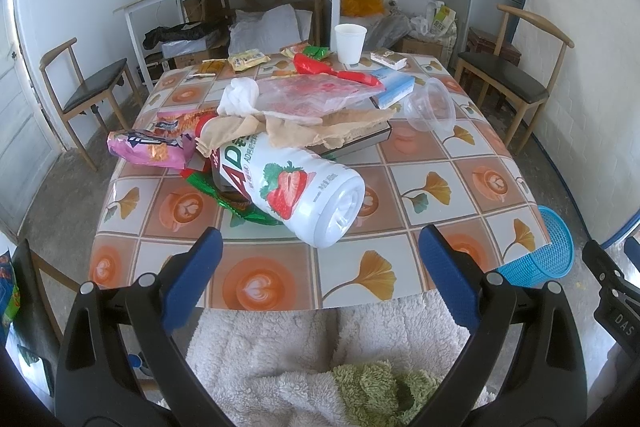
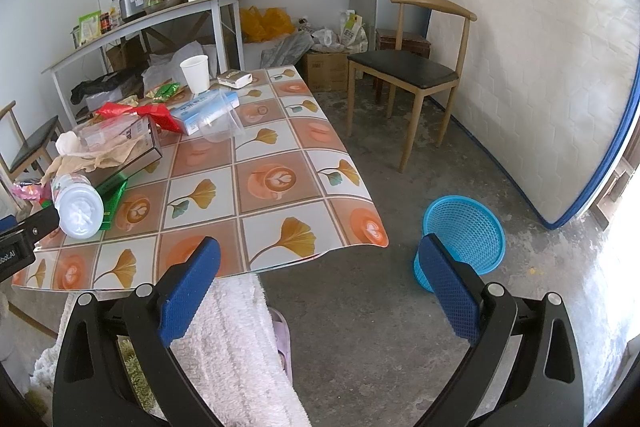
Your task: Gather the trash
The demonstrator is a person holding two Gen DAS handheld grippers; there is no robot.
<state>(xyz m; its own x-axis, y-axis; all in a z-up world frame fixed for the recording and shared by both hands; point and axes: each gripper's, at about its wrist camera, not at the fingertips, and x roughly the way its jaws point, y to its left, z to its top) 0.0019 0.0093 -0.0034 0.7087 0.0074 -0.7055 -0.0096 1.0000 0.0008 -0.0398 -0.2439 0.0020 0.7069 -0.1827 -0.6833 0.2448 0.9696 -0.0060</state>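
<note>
- Two claws, both with blue pads spread wide apart and holding nothing: left claw (image 1: 318,281) poised over the near edge of the tabletop (image 1: 448,183), right claw (image 2: 320,285) hanging off the tabletop's corner, over bare floor.
- Much trash heaped on the left half of the tabletop: a white strawberry-milk bottle (image 1: 304,191) lying on its side, base toward the left claw, resting on a green wrapper (image 1: 204,185).
- Beside the bottle, a pink snack bag (image 1: 150,147); behind it, beige crumpled paper (image 1: 320,131) draped over a flat box (image 1: 360,143), with a clear plastic bag (image 1: 316,95) and a white tissue wad (image 1: 240,97) on top.
- Farther back: a red wrapper (image 1: 336,71), a blue-and-white carton (image 1: 396,87), a clear plastic cup (image 1: 432,107) tipped on its side, a white paper cup (image 1: 350,43) standing upright.
- Blue mesh basket (image 2: 464,231) on the floor just off the tabletop's right corner, apparently empty, close in front of the right claw.
- Step in hand, by the look of it: the very start, lining up a first pick, nothing yet collected.
- Likely next move: left claw forward and down, closing across the bottle's body just above its base; wide, smooth and round, so liable to roll or slip unless gripped squarely.
- Then a carry rightward past the tabletop's edge and a release over the basket.
</note>
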